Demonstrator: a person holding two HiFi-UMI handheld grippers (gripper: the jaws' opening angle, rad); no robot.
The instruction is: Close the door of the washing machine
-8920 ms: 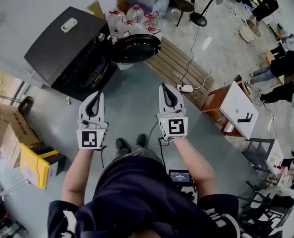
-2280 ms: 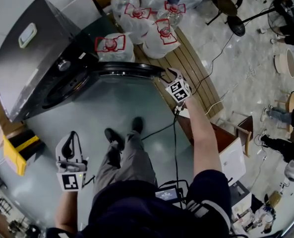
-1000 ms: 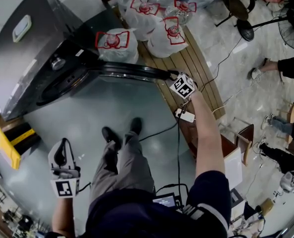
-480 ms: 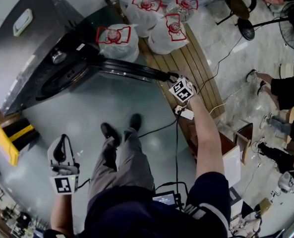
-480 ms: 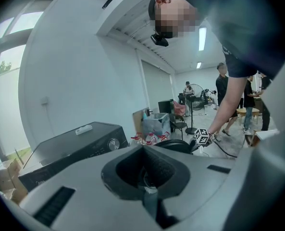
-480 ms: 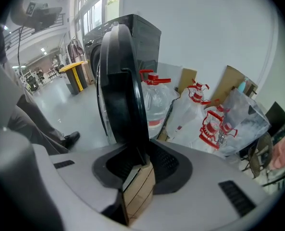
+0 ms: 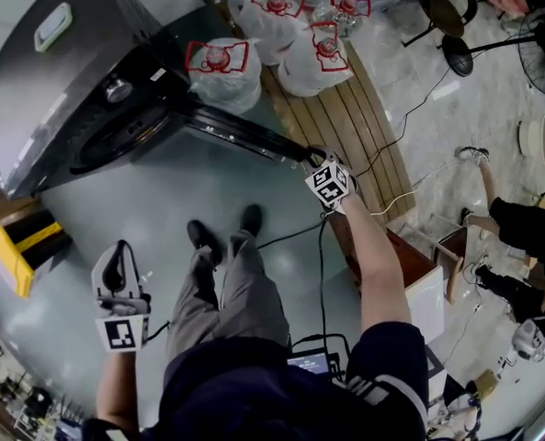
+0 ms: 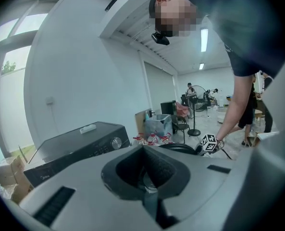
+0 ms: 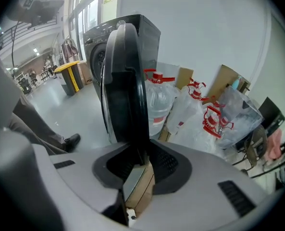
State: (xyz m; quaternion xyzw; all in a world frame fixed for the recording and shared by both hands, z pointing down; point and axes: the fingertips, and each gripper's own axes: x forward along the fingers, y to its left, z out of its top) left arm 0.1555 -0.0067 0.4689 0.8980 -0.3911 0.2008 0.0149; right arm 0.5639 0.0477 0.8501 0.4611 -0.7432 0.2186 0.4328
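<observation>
Beside the washing machine (image 7: 61, 72), round black door (image 7: 240, 133) ajar; right hand-held gripper (image 7: 314, 157) clamps it.

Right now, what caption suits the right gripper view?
Right tool grips the edge of the open washing machine door, water jugs behind.

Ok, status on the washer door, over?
Right gripper shut on washing machine door rim. Left gripper shut, empty. Door swung open, not latched. Water bottles behind door, outside its closing swing.
</observation>
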